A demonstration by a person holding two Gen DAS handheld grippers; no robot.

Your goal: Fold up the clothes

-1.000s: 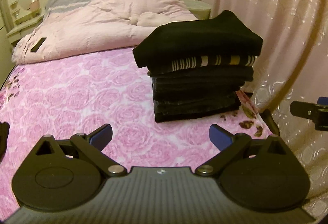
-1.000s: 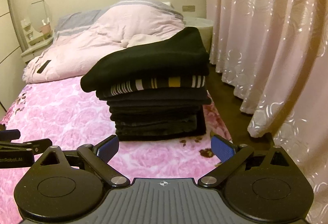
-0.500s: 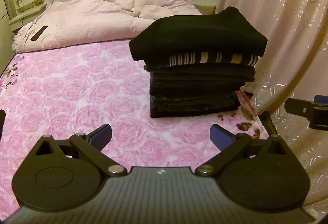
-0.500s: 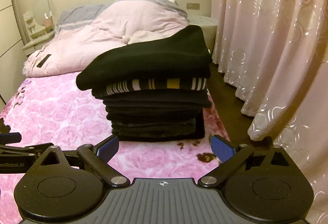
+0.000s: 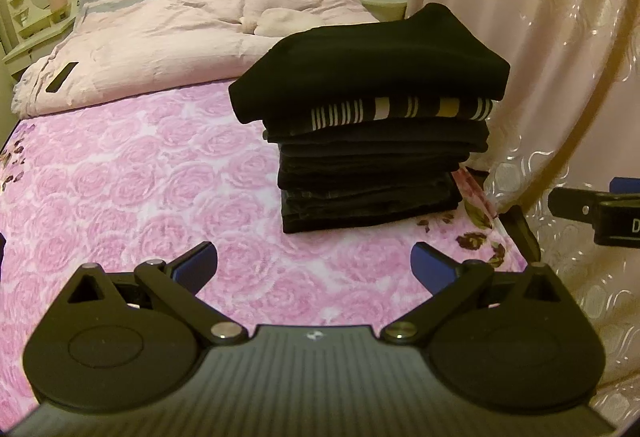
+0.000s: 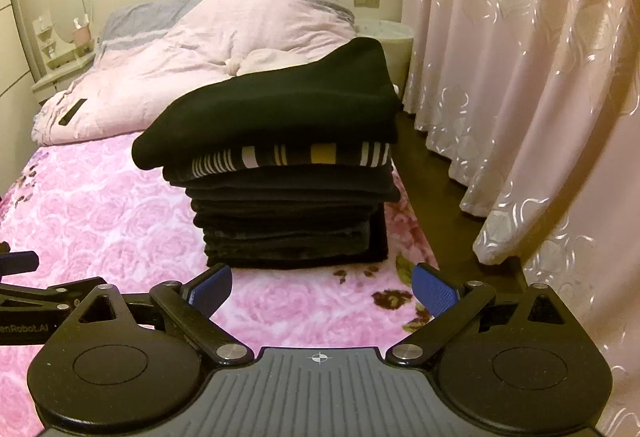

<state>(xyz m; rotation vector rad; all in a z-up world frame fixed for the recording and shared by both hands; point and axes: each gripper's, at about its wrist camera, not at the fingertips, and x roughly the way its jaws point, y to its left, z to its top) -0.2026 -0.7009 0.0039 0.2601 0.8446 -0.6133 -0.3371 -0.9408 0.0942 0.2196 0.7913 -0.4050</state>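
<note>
Now we hold left gripper [image 5: 314, 267] and right gripper [image 6: 322, 287] wide apart, both empty, low over bedspread [image 5: 120, 177]. Stack [image 5: 372, 125] at 12 o'clock, near bed's 3 o'clock edge, leaving folding room. Folding looks done.

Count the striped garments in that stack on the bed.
1. The striped garment lies second from the top of the stack, directly under the black top piece. Lower layers show only plain dark edges; stripes could be hidden inside.
</note>
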